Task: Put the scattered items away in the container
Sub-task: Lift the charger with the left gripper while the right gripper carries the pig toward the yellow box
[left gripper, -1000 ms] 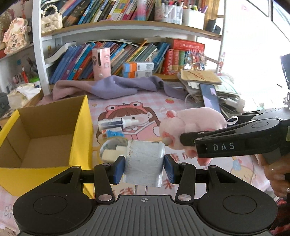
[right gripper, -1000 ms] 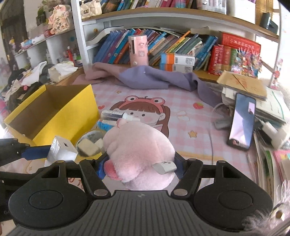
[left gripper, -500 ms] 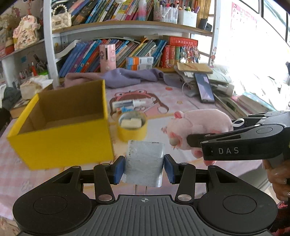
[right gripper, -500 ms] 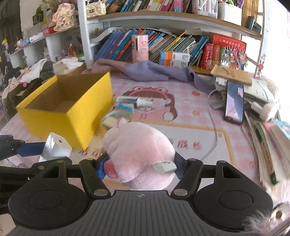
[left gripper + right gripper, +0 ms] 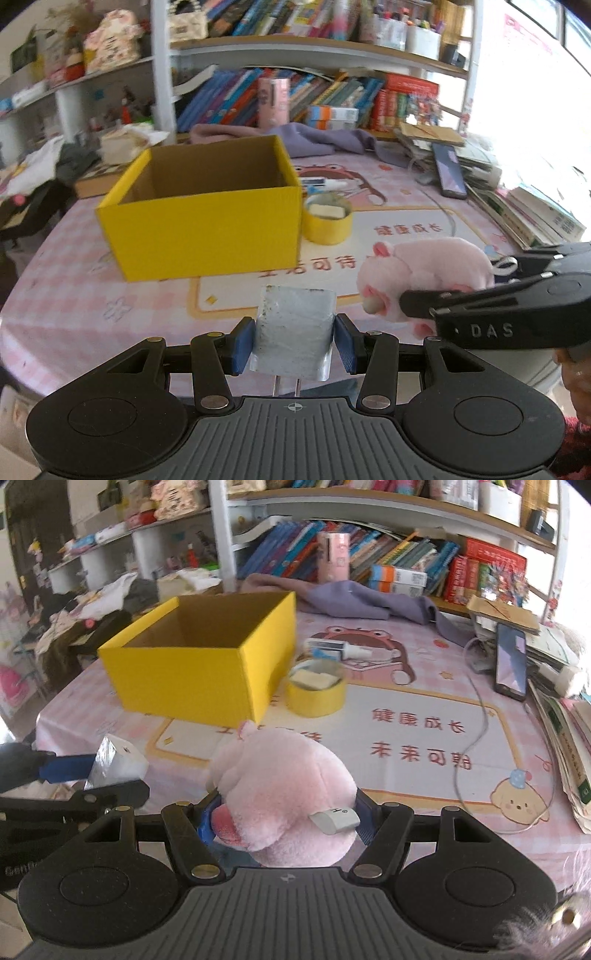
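Pink plush (image 5: 280,794) squeezed in right claw (image 5: 286,818), left view alone shows plug prongs (image 5: 286,386) beneath left claw's (image 5: 293,345) clamped charger (image 5: 293,332)

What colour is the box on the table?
The box is bright yellow outside, plain brown inside; right wrist view shows it best.

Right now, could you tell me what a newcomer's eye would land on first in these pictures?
Probably the pink plush, large in the foreground and clamped in the right gripper. Next comes the open yellow box on the pink tablecloth, with a yellow tape roll just right of it. The left gripper grips a white charger nearest the camera.
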### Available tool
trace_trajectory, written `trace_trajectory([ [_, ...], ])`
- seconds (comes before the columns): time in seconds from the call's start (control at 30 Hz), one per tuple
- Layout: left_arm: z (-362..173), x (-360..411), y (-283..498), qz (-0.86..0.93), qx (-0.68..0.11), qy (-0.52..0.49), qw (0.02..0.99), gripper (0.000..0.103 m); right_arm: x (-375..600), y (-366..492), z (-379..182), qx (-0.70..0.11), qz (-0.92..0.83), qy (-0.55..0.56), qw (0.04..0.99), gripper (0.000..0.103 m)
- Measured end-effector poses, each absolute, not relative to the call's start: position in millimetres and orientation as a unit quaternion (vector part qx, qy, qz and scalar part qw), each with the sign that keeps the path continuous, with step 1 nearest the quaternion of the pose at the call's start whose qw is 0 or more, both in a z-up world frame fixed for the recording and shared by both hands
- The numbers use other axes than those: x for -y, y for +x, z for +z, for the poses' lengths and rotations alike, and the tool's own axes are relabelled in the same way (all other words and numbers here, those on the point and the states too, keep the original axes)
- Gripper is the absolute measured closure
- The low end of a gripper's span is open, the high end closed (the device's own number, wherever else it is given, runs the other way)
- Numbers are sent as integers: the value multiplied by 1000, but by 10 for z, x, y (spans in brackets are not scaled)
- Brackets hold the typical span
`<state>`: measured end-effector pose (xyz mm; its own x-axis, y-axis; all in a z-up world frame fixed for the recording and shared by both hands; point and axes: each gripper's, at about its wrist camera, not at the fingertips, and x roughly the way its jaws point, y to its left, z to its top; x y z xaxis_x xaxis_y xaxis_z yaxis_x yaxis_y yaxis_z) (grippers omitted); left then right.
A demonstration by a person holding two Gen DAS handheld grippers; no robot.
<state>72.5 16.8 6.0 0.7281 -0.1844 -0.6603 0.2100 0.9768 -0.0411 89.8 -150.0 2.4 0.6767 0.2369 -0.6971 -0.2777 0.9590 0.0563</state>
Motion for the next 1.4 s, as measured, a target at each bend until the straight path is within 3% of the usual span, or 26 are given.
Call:
trace_trajectory([
  [1.0,23,-894,648,-35,-367,-17,929,57,695,924,63,-384,224,-64,894,36],
  [1.4,495,-854,1141,-30,-287,16,957,57,663,1358,475,-268,247,-73,928,36],
])
